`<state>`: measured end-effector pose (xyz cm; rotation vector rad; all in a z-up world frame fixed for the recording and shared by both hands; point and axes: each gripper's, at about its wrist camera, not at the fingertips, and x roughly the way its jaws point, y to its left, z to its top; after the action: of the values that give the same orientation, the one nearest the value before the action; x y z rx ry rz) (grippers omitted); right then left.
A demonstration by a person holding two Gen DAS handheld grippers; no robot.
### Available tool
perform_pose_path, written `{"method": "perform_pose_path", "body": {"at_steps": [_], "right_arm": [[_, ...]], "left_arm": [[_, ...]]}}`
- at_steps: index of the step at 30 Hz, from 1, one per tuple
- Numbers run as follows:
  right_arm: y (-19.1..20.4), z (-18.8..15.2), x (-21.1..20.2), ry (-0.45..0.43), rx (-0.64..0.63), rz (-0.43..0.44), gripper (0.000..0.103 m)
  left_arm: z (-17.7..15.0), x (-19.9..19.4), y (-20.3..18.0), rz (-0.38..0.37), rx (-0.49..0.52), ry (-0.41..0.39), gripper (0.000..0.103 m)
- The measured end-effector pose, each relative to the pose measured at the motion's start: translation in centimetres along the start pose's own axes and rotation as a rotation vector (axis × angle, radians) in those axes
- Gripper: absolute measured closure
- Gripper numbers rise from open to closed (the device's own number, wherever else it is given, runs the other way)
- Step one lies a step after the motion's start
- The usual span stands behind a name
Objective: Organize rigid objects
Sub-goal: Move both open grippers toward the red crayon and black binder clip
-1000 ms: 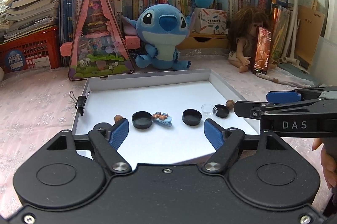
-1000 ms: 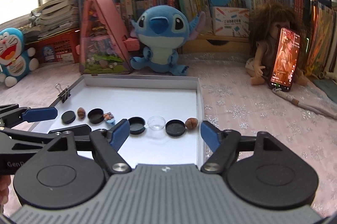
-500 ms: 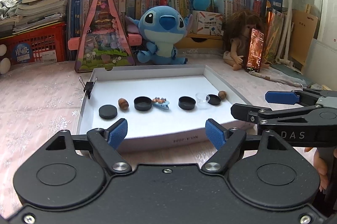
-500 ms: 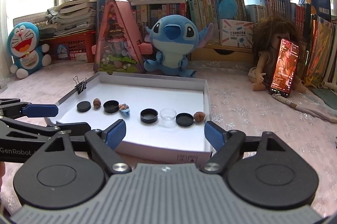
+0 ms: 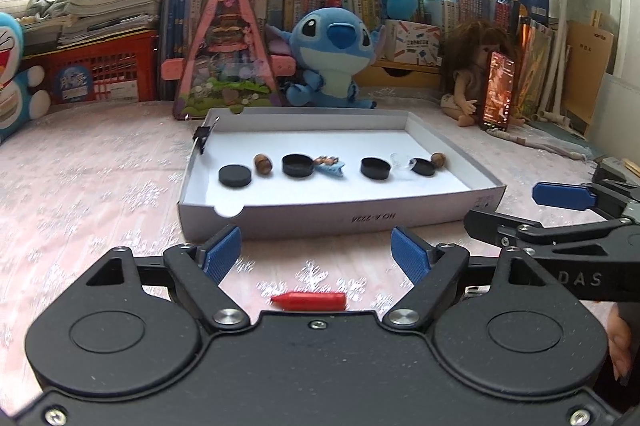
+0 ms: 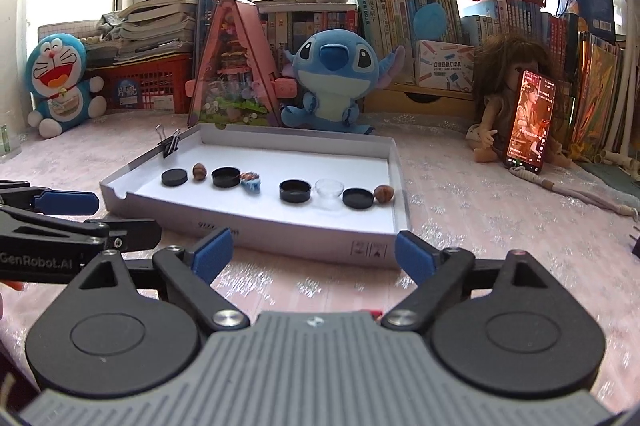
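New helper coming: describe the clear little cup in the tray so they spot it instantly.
Find the white cardboard tray in front of the blue plush. In its row of small items, near the right end, the clear cup sits between two black caps; it is the only see-through piece.

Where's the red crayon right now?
In the left wrist view the red crayon lies on the pink tablecloth outside the white tray, just in front of its near wall, low between the open left tongs.

Small caps [image 5: 376, 167], nuts [image 5: 263, 163], clip [image 5: 330, 165] in row inside white tray [image 5: 340, 218].
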<state>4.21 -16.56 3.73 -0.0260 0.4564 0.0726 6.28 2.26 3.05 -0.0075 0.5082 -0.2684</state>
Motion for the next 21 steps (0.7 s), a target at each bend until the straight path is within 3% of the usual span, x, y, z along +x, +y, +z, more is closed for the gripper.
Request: {"method": "perform_pose_path", "body": {"at_steps": [9, 21], "right_arm": [[0.8, -1.9, -0.5, -0.002, 0.033, -0.014, 0.007], [2.1, -4.0, -2.8, -0.062, 0.049, -0.111, 0.003]], "left_arm": [[-1.9, -0.3, 0.3, 0.035, -0.025, 0.010, 0.022], [-3.9, -1.0, -0.4, 0.076, -0.012, -0.022, 0.022]]}}
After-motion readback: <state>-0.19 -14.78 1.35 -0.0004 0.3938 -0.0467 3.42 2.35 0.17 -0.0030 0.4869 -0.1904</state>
